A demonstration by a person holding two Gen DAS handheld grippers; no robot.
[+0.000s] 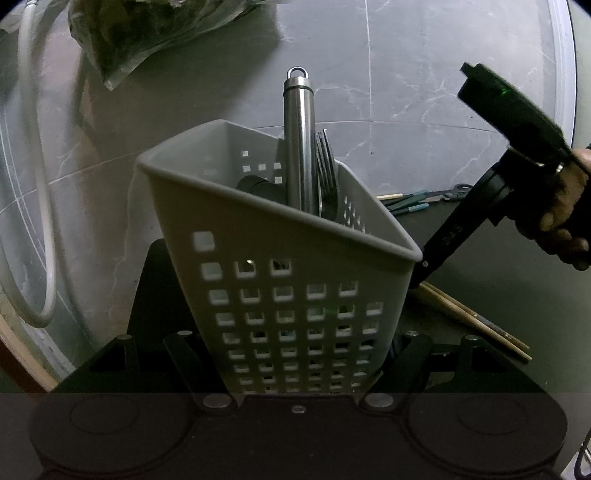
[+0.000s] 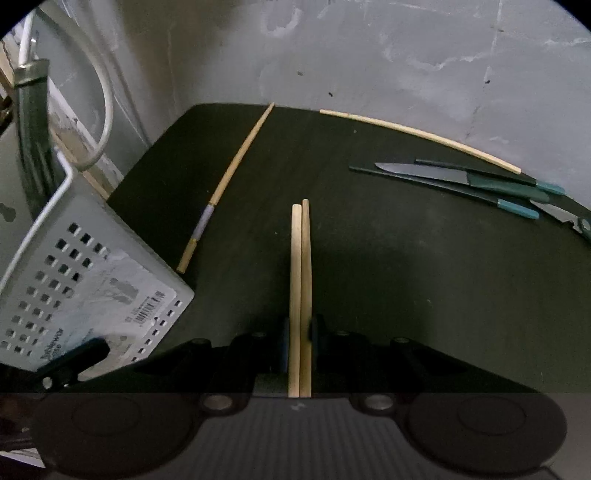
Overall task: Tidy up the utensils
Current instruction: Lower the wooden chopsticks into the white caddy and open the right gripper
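My left gripper point(image 1: 299, 343) is shut on the base of a grey perforated basket point(image 1: 258, 206), which tilts away from me. A steel-handled utensil point(image 1: 298, 147), several forks point(image 1: 327, 177) and a dark item stand in it. In the right wrist view my right gripper point(image 2: 300, 336) is shut on a pair of pale wooden chopsticks point(image 2: 300, 258) that point forward over the dark mat point(image 2: 369, 277). The basket point(image 2: 92, 273) sits close to their left. From the left wrist view, a hand holds the right gripper point(image 1: 424, 269) pointing steeply down just right of the basket.
Two loose wooden chopsticks point(image 2: 225, 181) point(image 2: 417, 134) lie on the mat. At its right are a green-handled knife point(image 2: 443, 175), dark teal-tipped chopsticks point(image 2: 513, 206) and scissors point(image 2: 569, 218). A white hose point(image 1: 40, 221) and a plastic bag point(image 1: 140, 33) lie on the marble floor.
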